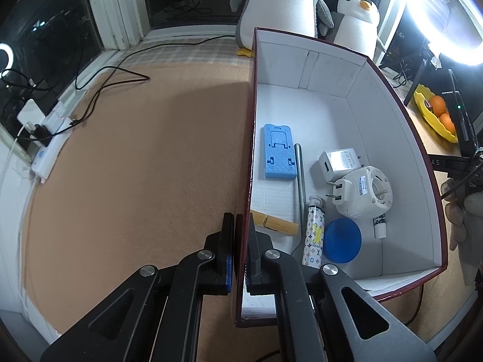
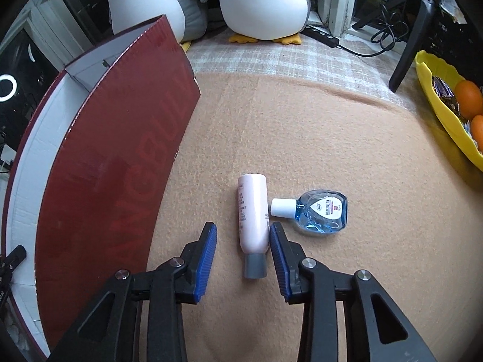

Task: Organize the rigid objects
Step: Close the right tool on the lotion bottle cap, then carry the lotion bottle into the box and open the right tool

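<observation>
My left gripper (image 1: 241,241) is shut on the left wall of the dark red box (image 1: 250,138), one finger outside, one inside. The box holds a blue phone stand (image 1: 279,152), a metal rod (image 1: 299,181), a wooden block (image 1: 276,224), a patterned lighter (image 1: 314,235), a blue lid (image 1: 342,239) and white chargers (image 1: 359,190). My right gripper (image 2: 243,241) is open on the tan blanket, its fingers either side of a lying pink bottle (image 2: 253,217) with a grey cap. A small blue bottle (image 2: 320,211) lies just right of it. The box's red outer wall (image 2: 105,181) stands to the left.
Plush penguins (image 1: 302,9) sit behind the box. A yellow bowl of oranges (image 2: 452,111) stands at the right. A power strip and cables (image 1: 48,138) lie at the left edge of the blanket. A ring light (image 1: 446,15) glares at the upper right.
</observation>
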